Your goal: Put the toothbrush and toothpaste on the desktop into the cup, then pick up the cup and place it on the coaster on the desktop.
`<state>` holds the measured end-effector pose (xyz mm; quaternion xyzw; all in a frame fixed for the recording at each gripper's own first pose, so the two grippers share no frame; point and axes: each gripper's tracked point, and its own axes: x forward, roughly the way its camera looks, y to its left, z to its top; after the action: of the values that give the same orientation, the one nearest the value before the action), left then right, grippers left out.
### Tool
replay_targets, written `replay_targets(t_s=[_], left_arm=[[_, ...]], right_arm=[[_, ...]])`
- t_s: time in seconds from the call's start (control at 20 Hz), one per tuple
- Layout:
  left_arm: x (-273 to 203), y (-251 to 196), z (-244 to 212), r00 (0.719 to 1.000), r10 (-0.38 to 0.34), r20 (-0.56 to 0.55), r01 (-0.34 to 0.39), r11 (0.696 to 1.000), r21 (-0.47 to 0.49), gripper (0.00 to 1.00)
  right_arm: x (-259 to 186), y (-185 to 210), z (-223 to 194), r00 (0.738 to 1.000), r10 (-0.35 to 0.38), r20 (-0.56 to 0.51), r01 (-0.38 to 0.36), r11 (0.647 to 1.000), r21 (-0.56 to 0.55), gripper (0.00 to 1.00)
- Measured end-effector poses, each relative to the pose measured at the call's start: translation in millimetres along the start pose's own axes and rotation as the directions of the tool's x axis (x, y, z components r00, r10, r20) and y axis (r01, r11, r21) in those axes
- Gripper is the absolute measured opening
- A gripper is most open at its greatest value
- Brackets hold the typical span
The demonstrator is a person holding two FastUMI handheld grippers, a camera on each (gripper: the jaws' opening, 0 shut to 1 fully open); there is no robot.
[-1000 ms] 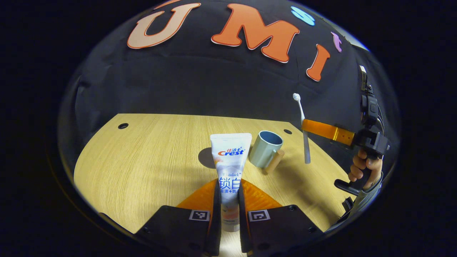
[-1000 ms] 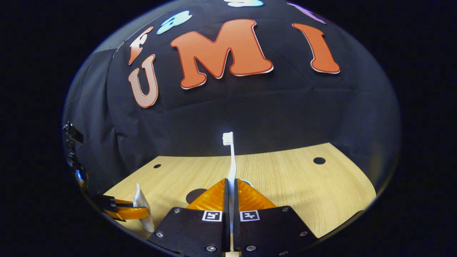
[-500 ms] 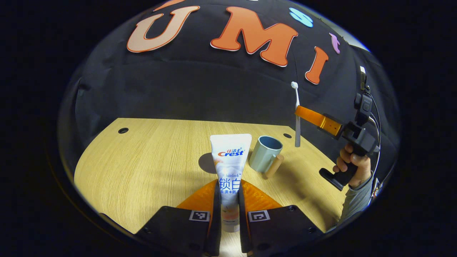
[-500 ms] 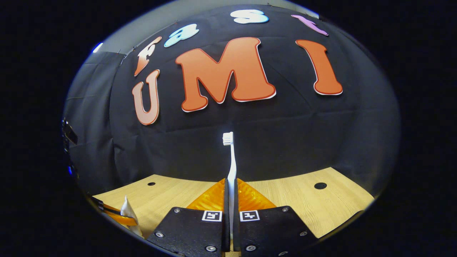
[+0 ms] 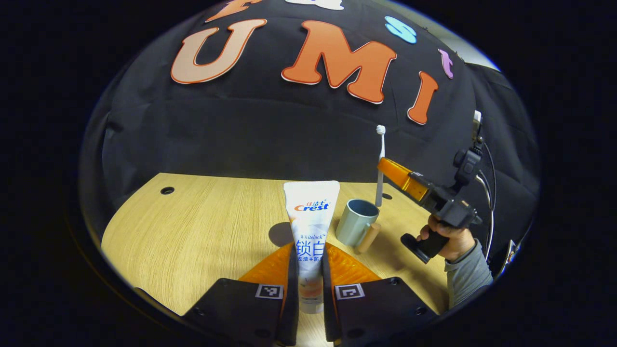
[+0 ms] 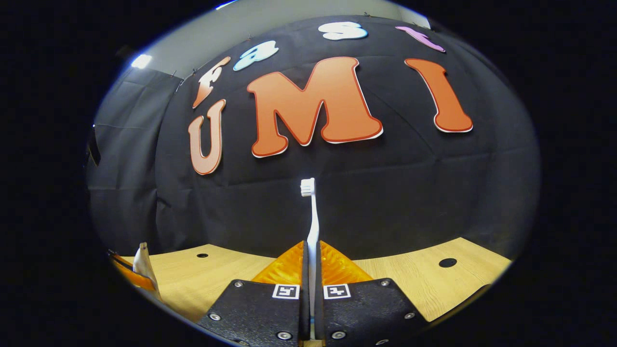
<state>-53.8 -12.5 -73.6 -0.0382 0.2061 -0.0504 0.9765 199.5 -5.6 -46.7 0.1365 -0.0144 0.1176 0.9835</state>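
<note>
My left gripper (image 5: 308, 260) is shut on a white toothpaste tube (image 5: 310, 226), held upright above the wooden desktop (image 5: 207, 226). Just right of the tube stands a blue-grey cup (image 5: 355, 222) with a wooden handle. A dark round coaster (image 5: 282, 233) lies behind the tube, partly hidden by it. My right gripper (image 6: 312, 250) is shut on a white toothbrush (image 6: 312, 217), bristles up. In the left gripper view that toothbrush (image 5: 380, 166) hangs upright just above and behind the cup, clamped in the right gripper (image 5: 393, 172). The toothpaste tube (image 6: 143, 267) also shows at the left edge of the right gripper view.
A person's hand (image 5: 446, 236) and grey sleeve hold the right gripper's handle at the right. The desktop (image 6: 409, 279) has small round holes near its back corners (image 5: 167, 190) (image 6: 447, 262). Black booth cloth rises directly behind the desk.
The right gripper has carried the toothbrush leftward and farther back, from beside the cup to just above it, tilting its view upward. The left gripper and toothpaste have stayed in place.
</note>
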Motion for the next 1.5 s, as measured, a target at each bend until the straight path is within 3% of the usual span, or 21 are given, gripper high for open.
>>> replay_targets(t_s=[0.65,1.25,1.3,1.35,1.4,1.5], left_arm=[[-37,-15,86,0.978,-0.01,0.208,0.003,1.0,0.031,0.25],[3,-28,130,0.94,-0.017,0.342,-0.002,0.999,0.054,0.24],[7,-33,134,0.936,-0.024,0.352,0.003,0.998,0.06,0.25],[10,-39,136,0.932,-0.032,0.361,0.009,0.998,0.063,0.25],[11,-44,138,0.927,-0.04,0.372,0.018,0.998,0.063,0.25],[12,-54,136,0.925,-0.044,0.378,0.024,0.998,0.059,0.25]], right_arm=[[5,3,-41,0.998,0.033,-0.046,-0.031,0.999,0.045,0.05],[-17,-15,-47,0.998,-0.006,-0.063,0.012,0.995,0.102,0.06],[-19,-16,-46,0.998,-0.006,-0.063,0.013,0.994,0.111,0.14],[-20,-17,-46,0.998,-0.009,-0.065,0.017,0.993,0.116,0.07],[-22,-19,-43,0.998,-0.013,-0.064,0.02,0.993,0.116,0.08],[-29,-24,-38,0.998,-0.024,-0.06,0.031,0.993,0.116,0.14]])
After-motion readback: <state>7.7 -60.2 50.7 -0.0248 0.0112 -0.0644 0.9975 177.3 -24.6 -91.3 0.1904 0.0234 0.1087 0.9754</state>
